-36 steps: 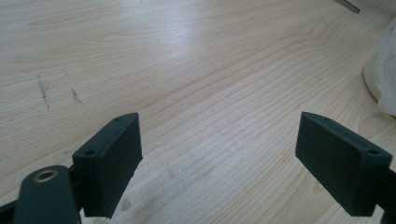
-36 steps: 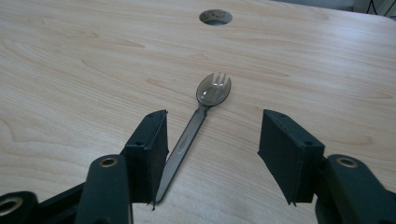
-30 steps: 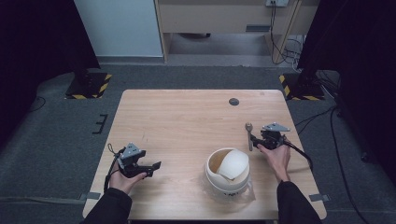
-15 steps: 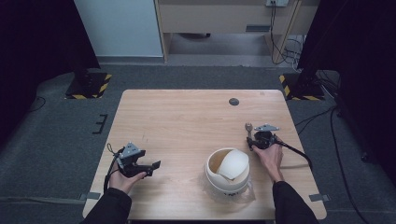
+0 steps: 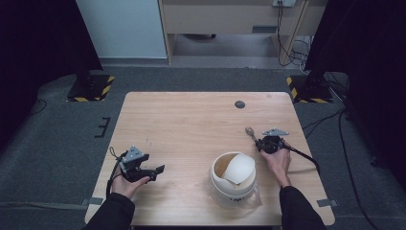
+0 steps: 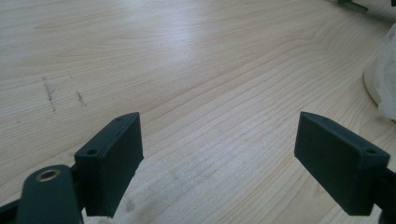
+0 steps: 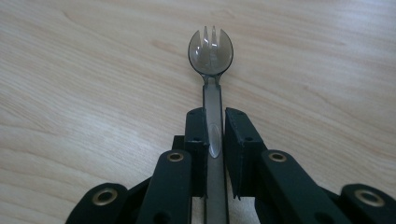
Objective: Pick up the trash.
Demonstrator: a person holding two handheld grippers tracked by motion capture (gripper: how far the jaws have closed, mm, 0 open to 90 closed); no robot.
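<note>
The clear plastic spork (image 7: 211, 60) lies flat on the desk (image 5: 191, 124) at centre right of the high view, just beyond the white tub (image 5: 233, 178). The pickup is only begun: the right tongs (image 7: 214, 140) have just been closing and now clamp its handle; lifting remains. The left tongs (image 6: 219, 154), lower left, stand wide apart, holding nothing.

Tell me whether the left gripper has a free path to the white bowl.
Probably yes: the left gripper is open and points toward the white bowl, with bare table between them.
</note>
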